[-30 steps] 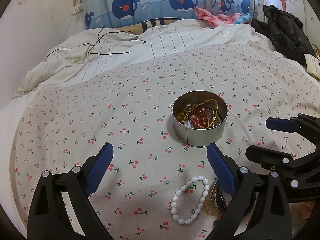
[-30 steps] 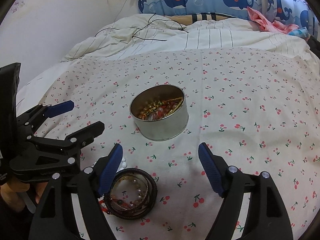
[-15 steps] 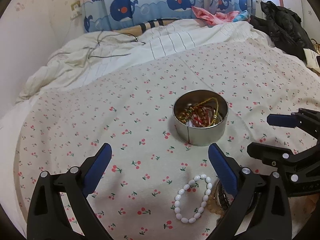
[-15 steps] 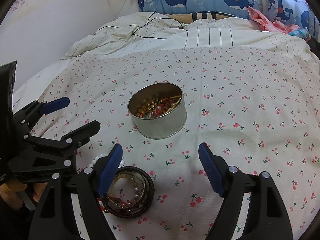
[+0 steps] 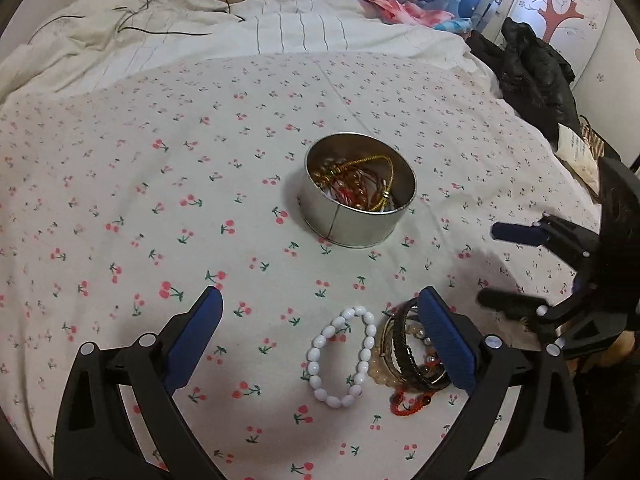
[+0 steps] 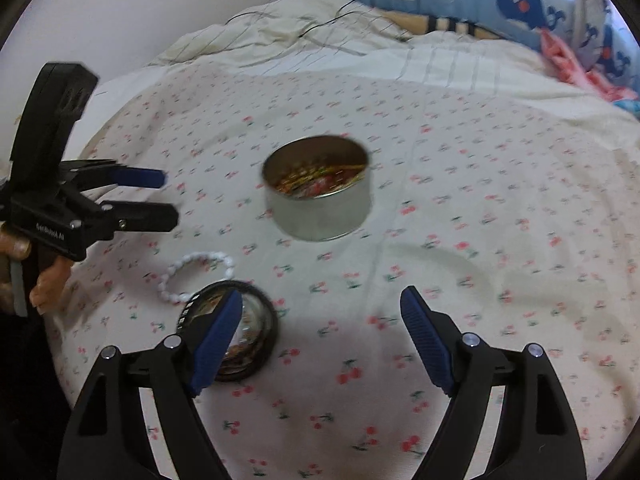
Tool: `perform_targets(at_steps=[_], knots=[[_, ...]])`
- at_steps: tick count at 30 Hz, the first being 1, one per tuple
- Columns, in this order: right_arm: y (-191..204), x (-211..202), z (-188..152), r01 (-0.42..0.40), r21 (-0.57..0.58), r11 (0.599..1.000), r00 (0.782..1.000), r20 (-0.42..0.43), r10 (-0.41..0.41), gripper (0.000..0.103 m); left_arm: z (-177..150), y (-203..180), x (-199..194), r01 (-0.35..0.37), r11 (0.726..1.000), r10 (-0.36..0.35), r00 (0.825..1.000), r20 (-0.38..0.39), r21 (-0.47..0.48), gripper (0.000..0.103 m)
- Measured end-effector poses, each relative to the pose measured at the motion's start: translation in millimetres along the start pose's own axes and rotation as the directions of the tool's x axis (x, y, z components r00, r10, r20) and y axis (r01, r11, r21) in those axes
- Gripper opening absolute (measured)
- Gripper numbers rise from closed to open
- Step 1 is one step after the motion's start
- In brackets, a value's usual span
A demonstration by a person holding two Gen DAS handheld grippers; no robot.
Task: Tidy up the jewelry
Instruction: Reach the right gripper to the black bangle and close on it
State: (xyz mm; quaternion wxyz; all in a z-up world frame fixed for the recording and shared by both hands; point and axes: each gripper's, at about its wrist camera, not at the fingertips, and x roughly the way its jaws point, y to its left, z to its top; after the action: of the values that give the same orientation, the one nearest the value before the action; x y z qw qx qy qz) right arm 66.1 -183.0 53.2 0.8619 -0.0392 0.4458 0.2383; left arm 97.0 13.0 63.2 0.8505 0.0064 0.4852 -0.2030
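Observation:
A round metal tin (image 5: 358, 196) (image 6: 320, 188) with gold and red jewelry in it stands on the cherry-print bedspread. Nearer to me lie a white bead bracelet (image 5: 342, 356) (image 6: 196, 276) and a pile of dark bangles (image 5: 416, 352) (image 6: 256, 328) with a red cord beside it. My left gripper (image 5: 320, 328) (image 6: 164, 196) hangs open above the white bracelet, its right finger over the bangles. My right gripper (image 6: 322, 332) (image 5: 486, 266) is open too, nothing between its fingers, its left finger over the bangles.
Rumpled striped bedding with a black cable (image 5: 160, 28) lies at the far side. A black jacket (image 5: 532, 68) and pink clothes (image 5: 400, 8) sit at the far right. A hand (image 6: 44, 280) holds the left gripper's handle.
The left gripper tilted down and came closer over the white bracelet and bangles. The right view has rolled and swung right, and is blurred now.

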Motion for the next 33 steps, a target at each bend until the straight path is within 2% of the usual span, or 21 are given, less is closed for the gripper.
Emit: perform_targets(at_steps=[2, 4, 8, 11, 16, 19, 21, 24, 27, 28, 29, 30, 31, 33], knots=[[3.4, 7.5, -0.9, 0.000, -0.009, 1.000, 1.000, -0.017, 0.000, 0.076, -0.2, -3.5, 2.3, -0.027, 0.999, 0.027, 1.000, -0.006, 0.019, 0.094], [5.3, 15.7, -2.6, -0.001, -0.014, 1.000, 0.999, -0.045, 0.000, 0.068, 0.0, -3.3, 5.1, -0.033, 0.999, 0.033, 0.999, -0.013, 0.012, 0.094], [3.8, 23.7, -6.1, 0.049, -0.031, 0.998, 0.995, -0.081, -0.052, 0.059, 0.5, 1.3, 3.9, -0.059, 0.998, 0.059, 0.998, -0.016, 0.008, 0.094], [5.4, 28.1, -8.1, 0.057, -0.045, 0.997, 0.994, -0.095, -0.061, 0.058, -0.3, 3.3, 3.4, -0.059, 0.998, 0.059, 0.998, -0.018, 0.000, 0.094], [10.8, 29.9, -9.3, 0.045, -0.072, 0.996, 0.994, -0.095, -0.052, 0.058, -2.3, 2.8, 6.3, -0.118, 0.993, 0.119, 0.993, -0.022, 0.030, 0.094], [15.1, 40.4, -11.7, 0.124, -0.124, 0.985, 0.984, -0.116, -0.139, 0.058, -3.0, 1.5, 7.5, -0.139, 0.989, 0.141, 0.990, -0.029, 0.044, 0.094], [20.1, 44.5, -10.9, 0.124, -0.140, 0.982, 0.983, -0.118, -0.141, 0.058, -3.6, 0.3, 9.0, -0.147, 0.988, 0.149, 0.988, -0.033, 0.054, 0.094], [32.2, 53.0, -10.3, 0.183, -0.205, 0.961, 0.973, -0.100, -0.206, 0.058, -4.9, -1.7, 11.4, -0.173, 0.982, 0.176, 0.984, -0.036, 0.073, 0.094], [22.3, 54.2, -7.8, 0.213, -0.169, 0.962, 0.969, -0.094, -0.230, 0.058, -5.2, -1.4, 13.5, -0.191, 0.978, 0.195, 0.980, -0.042, 0.084, 0.094], [16.1, 53.8, -6.8, 0.223, -0.143, 0.964, 0.967, -0.093, -0.237, 0.050, -4.9, -0.5, 13.9, -0.198, 0.977, 0.202, 0.978, -0.044, 0.082, 0.094], [11.0, 52.1, -5.1, 0.226, -0.117, 0.967, 0.967, -0.093, -0.237, 0.032, -4.5, 0.1, 13.9, -0.201, 0.976, 0.205, 0.978, -0.043, 0.081, 0.094], [5.1, 50.4, -3.4, 0.245, -0.087, 0.966, 0.963, -0.091, -0.253, 0.024, -4.2, 0.9, 13.2, -0.201, 0.976, 0.204, 0.978, -0.042, 0.079, 0.094], [-0.6, 48.6, -2.3, 0.268, -0.064, 0.961, 0.958, -0.087, -0.273, 0.011, -4.1, 1.6, 12.3, -0.195, 0.978, 0.199, 0.979, -0.041, 0.074, 0.094], [-15.1, 44.2, -0.2, 0.290, -0.003, 0.957, 0.953, -0.086, -0.289, 0.010, -4.5, 1.7, 11.1, -0.175, 0.982, 0.178, 0.983, -0.041, 0.067, 0.094]])
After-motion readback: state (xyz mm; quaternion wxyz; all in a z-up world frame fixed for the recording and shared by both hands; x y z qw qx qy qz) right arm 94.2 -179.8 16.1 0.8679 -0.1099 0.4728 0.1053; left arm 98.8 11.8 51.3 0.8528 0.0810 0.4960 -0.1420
